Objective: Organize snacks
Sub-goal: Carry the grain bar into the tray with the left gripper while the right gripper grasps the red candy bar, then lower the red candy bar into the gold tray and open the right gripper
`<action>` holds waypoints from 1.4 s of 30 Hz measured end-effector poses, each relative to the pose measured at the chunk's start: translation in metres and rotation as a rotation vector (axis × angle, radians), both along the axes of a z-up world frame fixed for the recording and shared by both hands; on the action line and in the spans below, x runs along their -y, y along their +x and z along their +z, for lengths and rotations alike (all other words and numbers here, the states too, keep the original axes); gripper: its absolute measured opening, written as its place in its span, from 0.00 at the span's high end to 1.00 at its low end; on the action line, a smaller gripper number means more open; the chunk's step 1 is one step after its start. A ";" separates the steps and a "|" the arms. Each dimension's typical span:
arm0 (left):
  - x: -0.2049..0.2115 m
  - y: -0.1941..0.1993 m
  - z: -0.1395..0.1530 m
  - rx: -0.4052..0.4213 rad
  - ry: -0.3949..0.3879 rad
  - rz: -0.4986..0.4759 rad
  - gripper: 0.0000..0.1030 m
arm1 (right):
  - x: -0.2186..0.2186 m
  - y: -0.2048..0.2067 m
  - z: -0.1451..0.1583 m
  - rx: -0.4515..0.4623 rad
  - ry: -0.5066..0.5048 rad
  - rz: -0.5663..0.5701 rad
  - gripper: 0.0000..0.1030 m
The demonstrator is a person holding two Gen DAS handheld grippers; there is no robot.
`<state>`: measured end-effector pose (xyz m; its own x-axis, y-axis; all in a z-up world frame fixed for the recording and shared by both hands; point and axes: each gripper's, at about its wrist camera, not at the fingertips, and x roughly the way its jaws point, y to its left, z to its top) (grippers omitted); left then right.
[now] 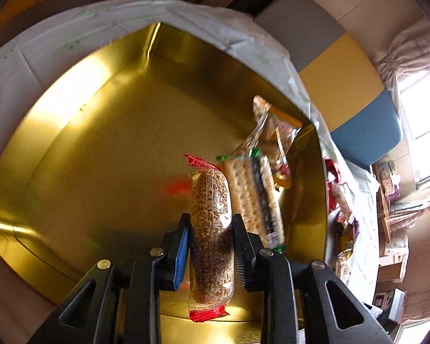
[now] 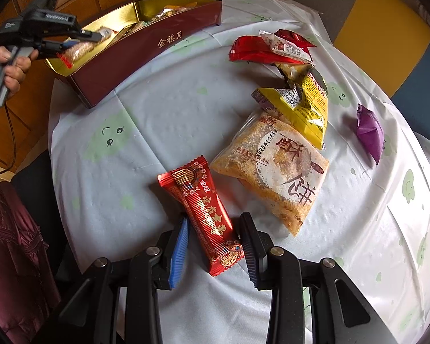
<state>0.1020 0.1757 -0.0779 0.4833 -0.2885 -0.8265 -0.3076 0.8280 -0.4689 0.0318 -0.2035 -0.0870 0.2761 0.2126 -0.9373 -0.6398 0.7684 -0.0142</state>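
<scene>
Your left gripper [image 1: 210, 226] is clamped on a clear grain bar [image 1: 212, 240] with red crimped ends, and you hold it over the gold inside of the tin [image 1: 106, 132]. In that tin, against the right wall, lie a cracker pack [image 1: 255, 197] and a clear bag [image 1: 272, 132] leaning toward the corner. From the right wrist view your hand [image 2: 10, 68] grips the handle of the left gripper beside the tin's near end, at the table's far left edge.

Your right gripper [image 2: 213, 239] points down at the tablecloth [image 2: 157, 109] near the front edge, its jaws closed on the lower half of a red bar [image 2: 203, 209]. Just right of it lies a pastry bag [image 2: 275, 172], touching a yellow pack [image 2: 309, 106]. Red wrappers [image 2: 261, 51] sit beyond, toward the far edge. A purple pack [image 2: 368, 132] lies apart near the right edge.
</scene>
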 end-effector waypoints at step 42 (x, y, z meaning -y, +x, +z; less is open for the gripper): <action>0.029 -0.048 0.061 0.230 0.523 -0.100 0.64 | -0.052 0.002 0.067 0.084 0.203 -0.063 0.78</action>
<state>0.0535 0.1467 -0.0172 0.6585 0.0760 -0.7487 -0.1542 0.9874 -0.0354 0.0333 -0.1511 -0.0197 0.3702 0.3749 -0.8500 -0.5939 0.7990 0.0938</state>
